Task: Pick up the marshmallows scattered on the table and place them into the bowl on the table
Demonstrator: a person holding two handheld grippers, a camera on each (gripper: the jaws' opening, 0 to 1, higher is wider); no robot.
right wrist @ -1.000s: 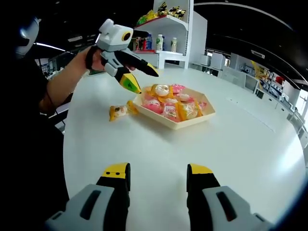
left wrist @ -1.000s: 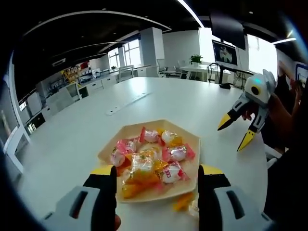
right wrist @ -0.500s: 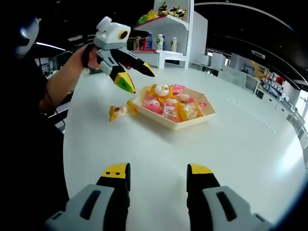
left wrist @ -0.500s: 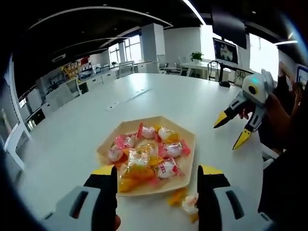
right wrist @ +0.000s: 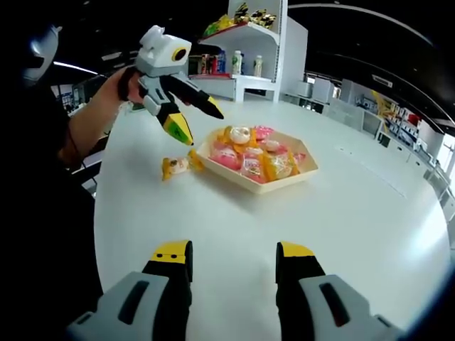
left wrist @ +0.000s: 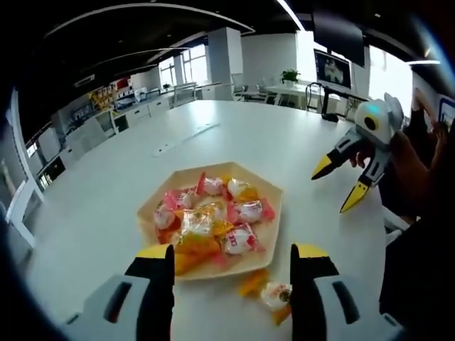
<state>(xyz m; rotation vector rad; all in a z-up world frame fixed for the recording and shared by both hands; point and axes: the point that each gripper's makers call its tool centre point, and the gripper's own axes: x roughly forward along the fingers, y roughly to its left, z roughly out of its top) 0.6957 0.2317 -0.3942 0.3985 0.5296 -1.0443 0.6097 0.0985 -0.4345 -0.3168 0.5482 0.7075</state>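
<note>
Orange-and-white wrapping marks the last loose marshmallow (right wrist: 175, 166) on the white table (right wrist: 341, 213), lying just beside the near edge of the tan six-sided bowl (right wrist: 281, 181), which already holds a heap of pink and yellow sweets. The left gripper (right wrist: 190, 119) hangs above it, jaws apart and empty, tips angled down toward the sweet, so it is plainly the nearer hand. The right gripper (right wrist: 233, 259) waits well back across the table, jaws also apart and holding nothing. The sweet's long axis runs roughly along the bowl's edge, I'd judge. The left gripper view shows it lying just inside the right-hand jaw of the pair, off centre; the right gripper view shows the height between tips and table.
</note>
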